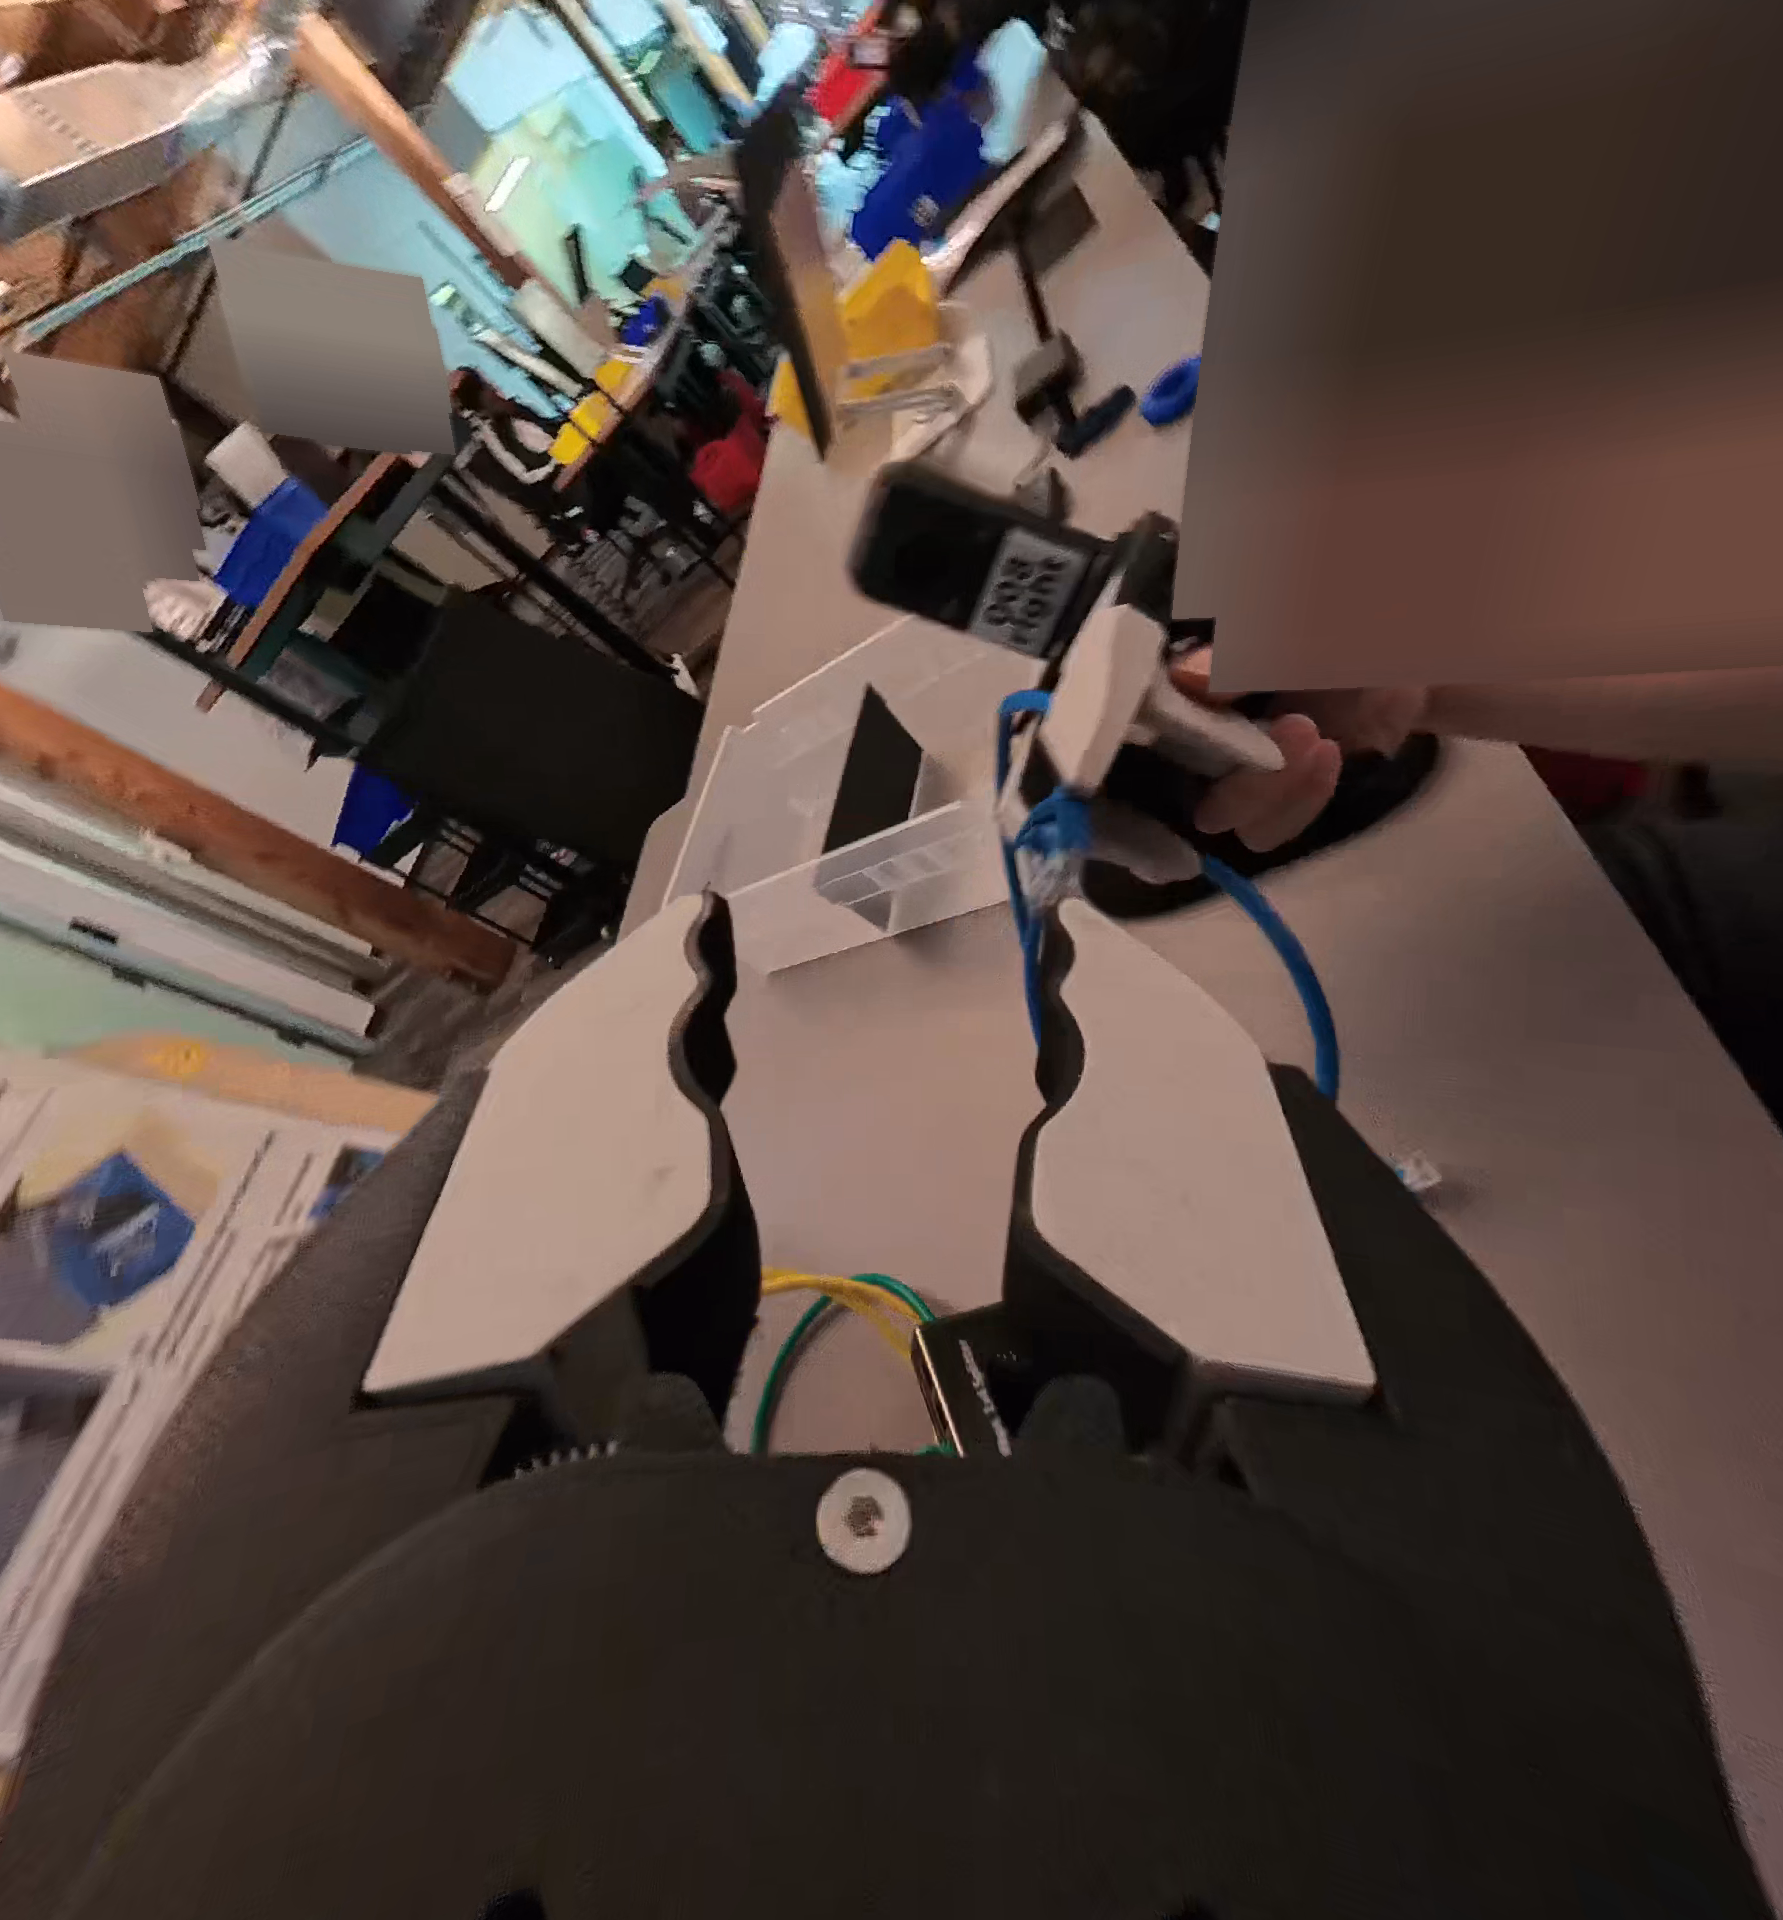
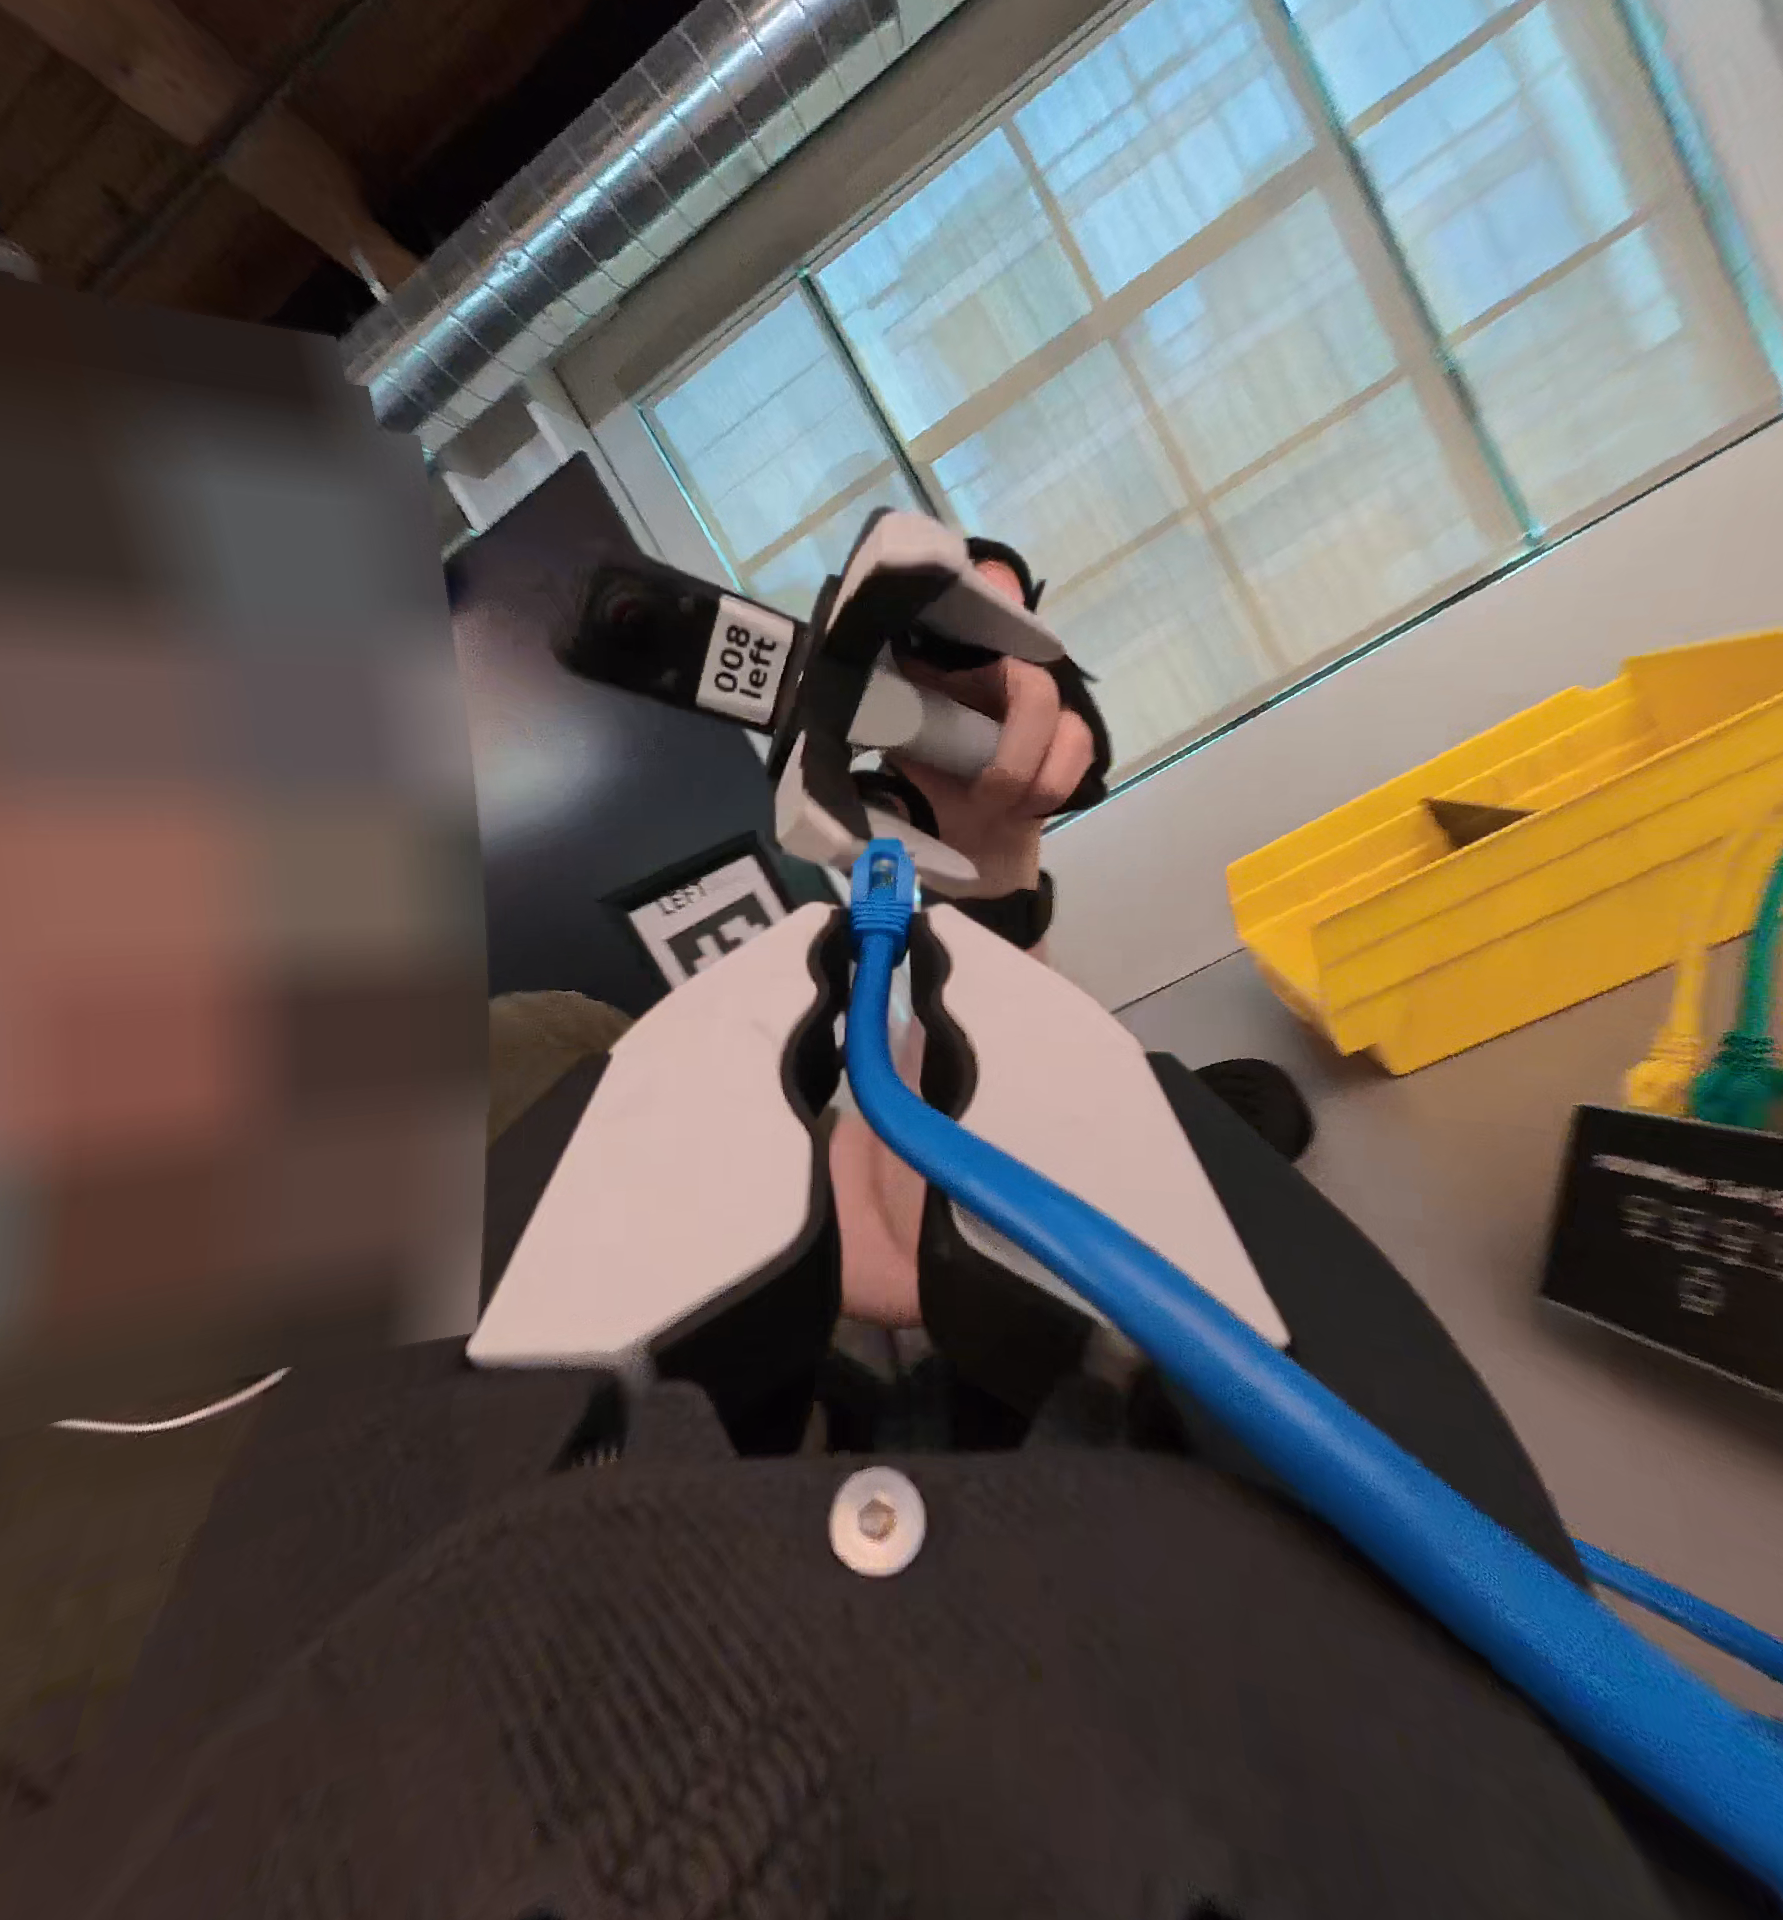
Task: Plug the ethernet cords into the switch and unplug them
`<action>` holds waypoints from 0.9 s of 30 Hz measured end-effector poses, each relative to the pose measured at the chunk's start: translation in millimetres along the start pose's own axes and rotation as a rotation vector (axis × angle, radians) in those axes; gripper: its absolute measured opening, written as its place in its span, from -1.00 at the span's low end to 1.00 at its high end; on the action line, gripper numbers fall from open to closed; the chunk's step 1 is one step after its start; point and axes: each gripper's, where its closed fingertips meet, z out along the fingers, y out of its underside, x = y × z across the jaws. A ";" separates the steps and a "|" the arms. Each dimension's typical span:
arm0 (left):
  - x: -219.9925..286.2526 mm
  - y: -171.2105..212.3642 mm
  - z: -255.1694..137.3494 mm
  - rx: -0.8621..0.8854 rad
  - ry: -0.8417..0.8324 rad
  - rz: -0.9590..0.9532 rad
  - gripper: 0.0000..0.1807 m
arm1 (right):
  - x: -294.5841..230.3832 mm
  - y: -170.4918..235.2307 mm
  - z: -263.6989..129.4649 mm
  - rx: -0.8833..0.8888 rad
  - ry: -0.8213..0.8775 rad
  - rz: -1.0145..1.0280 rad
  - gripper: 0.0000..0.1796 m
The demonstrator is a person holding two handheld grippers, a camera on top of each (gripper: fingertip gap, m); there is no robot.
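My right gripper is shut on a blue ethernet cord just behind its plug, which sticks out past the fingertips and points up. The cord trails back over the gripper to the lower right. The black switch lies on the grey table at the right, with yellow cords and a green cord in its ports. My left gripper is open and empty above the table. The blue cord hangs from the right gripper just beyond its right fingertip. The switch shows low between the left fingers.
A yellow bin stands behind the switch. A clear acrylic stand sits on the grey table ahead of the left gripper. A black monitor and more yellow bins stand farther back. The person's hand holds the right gripper. Both grippers' tips are roughly 25 cm from the switch.
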 end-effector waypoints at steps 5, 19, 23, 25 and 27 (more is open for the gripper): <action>-18.1 72.4 -9.1 -0.332 -0.037 -0.067 -0.20 | 6.0 -0.4 -8.0 -0.010 0.063 -0.120 -0.87; 21.6 251.2 21.7 -0.816 0.242 1.108 -0.09 | 9.2 7.1 -32.7 -0.027 0.168 -0.165 -0.87; 31.4 270.5 22.9 -0.771 0.302 1.241 -0.11 | 5.4 6.2 -36.5 -0.035 0.176 -0.173 -0.87; 32.5 274.7 26.9 -0.739 0.283 1.297 -0.09 | 5.8 5.6 -36.3 -0.038 0.174 -0.170 -0.87; 33.0 277.2 32.5 -0.706 0.256 1.348 -0.07 | 7.1 5.7 -35.1 -0.043 0.170 -0.164 -0.87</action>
